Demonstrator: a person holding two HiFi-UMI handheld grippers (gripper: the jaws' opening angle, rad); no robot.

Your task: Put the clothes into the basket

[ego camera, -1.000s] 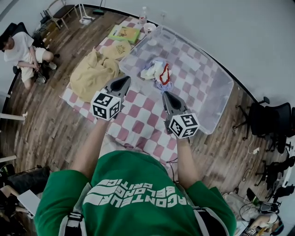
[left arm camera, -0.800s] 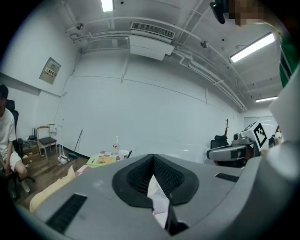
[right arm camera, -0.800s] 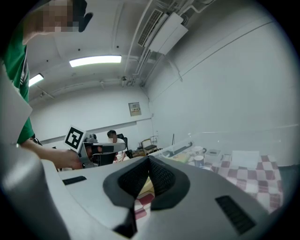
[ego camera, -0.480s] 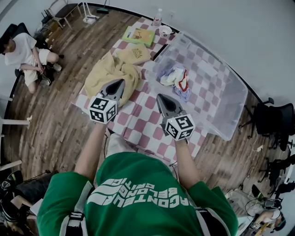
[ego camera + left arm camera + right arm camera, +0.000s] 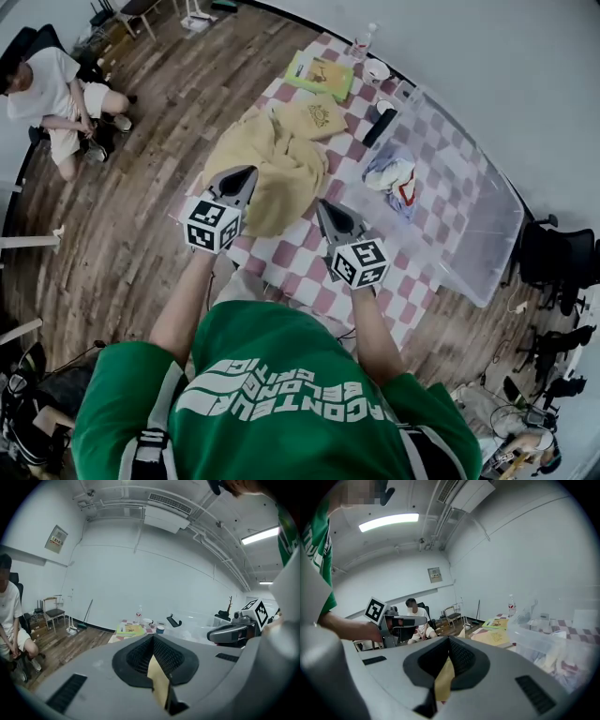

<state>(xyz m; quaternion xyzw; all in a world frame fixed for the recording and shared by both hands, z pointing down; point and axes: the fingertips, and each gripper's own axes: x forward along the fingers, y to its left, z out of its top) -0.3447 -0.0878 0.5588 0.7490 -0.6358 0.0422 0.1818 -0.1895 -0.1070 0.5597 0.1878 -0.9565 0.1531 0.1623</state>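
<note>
hand-held grippers outstretched side by side

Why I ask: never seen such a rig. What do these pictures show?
A person holds hand tongs, one pair in each hand: left tongs, right tongs. The cubes with square markers are part of them. The head view comes from a camera on the person's head, looking down; each gripper view comes from a camera riding on that pair. On the wooden floor lies a checked mat with a yellow garment and a clear basket holding some clothes. Both tongs are shut and empty, near the yellow garment's edges.
</note>
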